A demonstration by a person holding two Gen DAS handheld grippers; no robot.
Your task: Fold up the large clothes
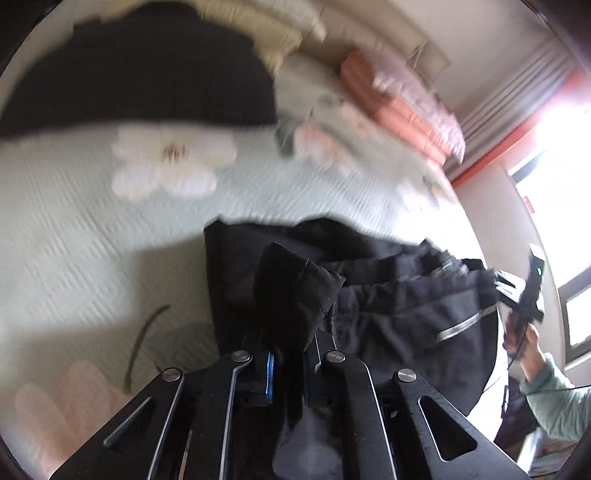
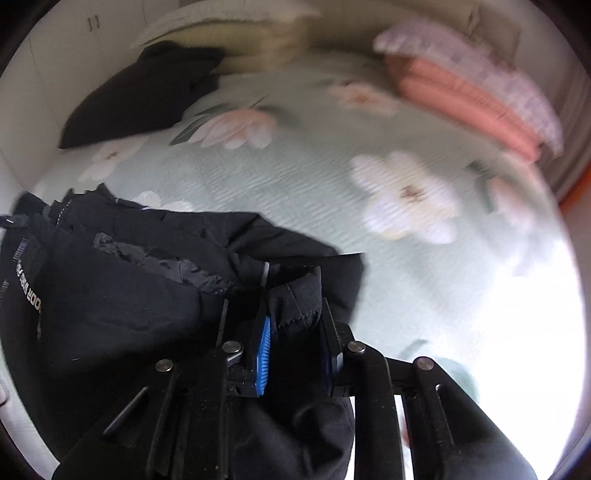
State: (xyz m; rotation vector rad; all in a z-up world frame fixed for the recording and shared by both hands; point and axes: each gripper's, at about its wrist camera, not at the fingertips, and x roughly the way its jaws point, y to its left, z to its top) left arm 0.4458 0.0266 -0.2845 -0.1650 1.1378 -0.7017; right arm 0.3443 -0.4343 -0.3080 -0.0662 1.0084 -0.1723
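A large black garment [image 1: 388,295] hangs stretched between my two grippers above the pale green floral bedspread [image 1: 92,229]. My left gripper [image 1: 291,332] is shut on a bunched black corner of it. My right gripper [image 2: 295,317] is shut on another stitched edge of the same garment [image 2: 129,295]; white lettering runs down its left side. In the left wrist view the right gripper [image 1: 524,295] shows at the far right, held by a hand in a green sleeve. Both views are motion-blurred.
A second black garment [image 1: 140,74] lies at the far side of the bed, also in the right wrist view [image 2: 136,96]. Cream pillows [image 1: 266,33] and a folded pink quilt [image 1: 406,107] lie beyond. A bright window [image 1: 565,155] is at right.
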